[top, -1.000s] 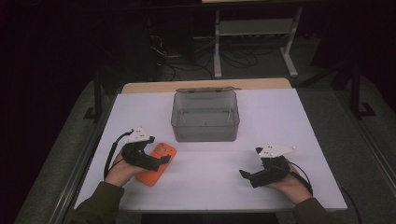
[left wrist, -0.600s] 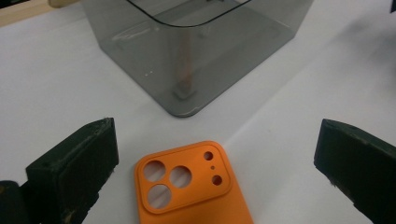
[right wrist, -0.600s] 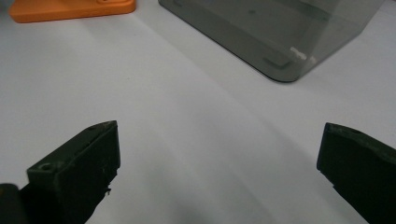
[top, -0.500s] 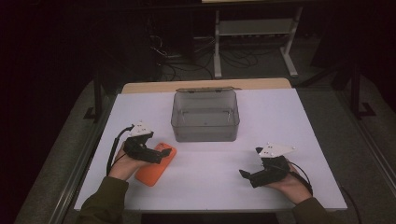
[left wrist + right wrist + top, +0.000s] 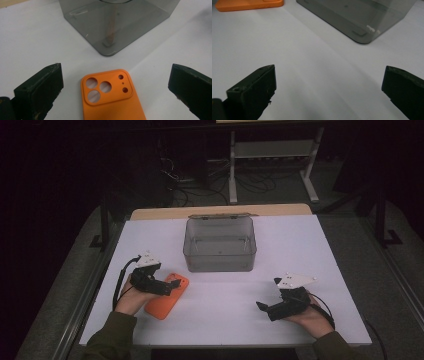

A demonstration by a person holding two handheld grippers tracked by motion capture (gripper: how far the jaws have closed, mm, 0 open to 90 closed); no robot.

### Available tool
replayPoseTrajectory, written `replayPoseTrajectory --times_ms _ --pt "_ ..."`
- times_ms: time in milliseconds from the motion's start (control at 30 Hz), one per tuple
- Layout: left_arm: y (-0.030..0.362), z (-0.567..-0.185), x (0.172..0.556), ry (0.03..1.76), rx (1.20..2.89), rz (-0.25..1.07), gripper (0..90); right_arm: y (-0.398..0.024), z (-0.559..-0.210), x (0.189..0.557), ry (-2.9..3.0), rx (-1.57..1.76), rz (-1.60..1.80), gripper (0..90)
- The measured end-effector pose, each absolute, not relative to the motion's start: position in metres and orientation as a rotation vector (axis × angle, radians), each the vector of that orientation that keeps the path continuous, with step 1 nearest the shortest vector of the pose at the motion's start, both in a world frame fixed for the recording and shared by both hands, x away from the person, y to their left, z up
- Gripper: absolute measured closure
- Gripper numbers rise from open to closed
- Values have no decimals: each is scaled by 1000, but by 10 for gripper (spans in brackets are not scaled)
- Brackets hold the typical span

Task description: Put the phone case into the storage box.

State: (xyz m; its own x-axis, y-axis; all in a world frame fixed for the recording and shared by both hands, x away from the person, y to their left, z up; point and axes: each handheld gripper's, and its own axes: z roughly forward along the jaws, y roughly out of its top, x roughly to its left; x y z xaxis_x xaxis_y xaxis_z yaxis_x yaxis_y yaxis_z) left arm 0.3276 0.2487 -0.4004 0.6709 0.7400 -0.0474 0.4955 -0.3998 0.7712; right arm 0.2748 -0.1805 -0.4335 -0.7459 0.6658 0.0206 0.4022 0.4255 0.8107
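Left hand-held gripper (image 5: 116, 82) wide over phone case (image 5: 112, 100)

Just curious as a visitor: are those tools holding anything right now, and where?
Nothing is held. The left hand-held gripper is open astride the orange phone case, not touching; the right hand-held gripper is open over bare table.

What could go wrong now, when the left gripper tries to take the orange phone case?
The phone case lies flat on the table, so the open left gripper may push it along instead of gripping it. The clear box stands close ahead, and the jaws could knock it.
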Motion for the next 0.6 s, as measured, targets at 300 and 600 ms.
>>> replayPoseTrajectory --times_ms 300,600 --pt "249 -402 323 972 2127 377 0 -182 -433 274 2377 919 1226 0" --pt "251 -404 320 997 2165 367 0 -182 -433 274 2377 915 1227 0"
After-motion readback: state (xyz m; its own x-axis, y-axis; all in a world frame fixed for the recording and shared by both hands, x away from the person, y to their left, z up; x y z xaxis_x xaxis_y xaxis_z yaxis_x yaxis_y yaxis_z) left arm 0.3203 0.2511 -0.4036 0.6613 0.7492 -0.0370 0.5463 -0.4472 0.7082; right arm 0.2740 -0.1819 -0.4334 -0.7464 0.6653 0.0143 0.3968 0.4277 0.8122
